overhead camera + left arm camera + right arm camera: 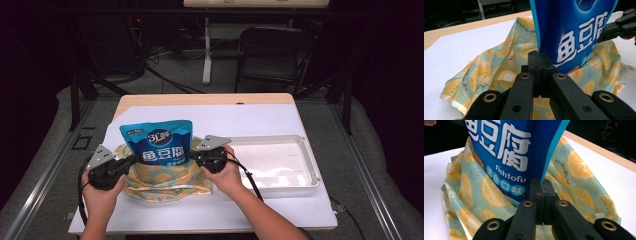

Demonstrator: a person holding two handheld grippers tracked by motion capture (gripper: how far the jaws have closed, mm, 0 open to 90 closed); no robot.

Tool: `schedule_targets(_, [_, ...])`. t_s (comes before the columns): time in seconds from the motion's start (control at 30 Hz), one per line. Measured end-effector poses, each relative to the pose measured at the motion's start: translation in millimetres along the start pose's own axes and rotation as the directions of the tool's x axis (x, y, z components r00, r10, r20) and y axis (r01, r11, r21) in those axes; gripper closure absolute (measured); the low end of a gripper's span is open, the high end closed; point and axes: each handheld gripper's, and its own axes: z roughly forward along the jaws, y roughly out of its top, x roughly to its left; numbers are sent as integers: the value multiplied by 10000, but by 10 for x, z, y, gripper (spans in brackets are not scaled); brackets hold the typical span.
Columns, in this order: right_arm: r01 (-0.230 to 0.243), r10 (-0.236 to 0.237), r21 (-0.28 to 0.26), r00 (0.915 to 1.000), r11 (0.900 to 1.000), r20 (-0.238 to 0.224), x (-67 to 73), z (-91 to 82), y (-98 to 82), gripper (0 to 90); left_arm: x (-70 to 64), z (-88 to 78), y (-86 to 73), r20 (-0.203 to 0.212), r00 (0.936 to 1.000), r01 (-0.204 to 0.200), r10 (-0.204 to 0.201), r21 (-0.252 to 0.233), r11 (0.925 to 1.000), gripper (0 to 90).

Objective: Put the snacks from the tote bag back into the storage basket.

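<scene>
Here, glossy blue pouch [158, 141], crumpled lemon-print bag [167, 181]

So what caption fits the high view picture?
Two tongs pinch a blue snack pouch upright inside a lemon-print bag.

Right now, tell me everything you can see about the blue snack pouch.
The blue snack pouch is a glossy packet with white Chinese characters and the word Fishtofu. It stands upright, its lower part inside the lemon-print bag on the white table. The left claw pinches one side seam and the right claw pinches the other.
</scene>
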Motion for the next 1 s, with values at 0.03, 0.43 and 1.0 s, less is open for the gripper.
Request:
schedule_targets(0.03, [-31,31,-27,10000,10000,8,4,0,-1,900,-1,-1,0,-6,10000,-30,30,10,10000,900])
schedule_targets(0.43, [5,-4,-250,10000,9997,20,28,-13,7,900,-11,-23,13,-72,9998,-171,171,-75,9998,900])
schedule_targets(1.0, [475,-445,-725,9981,9962,419,77,-123,112,900,-40,-81,146,-195,9988,-462,452,-502,9977,900])
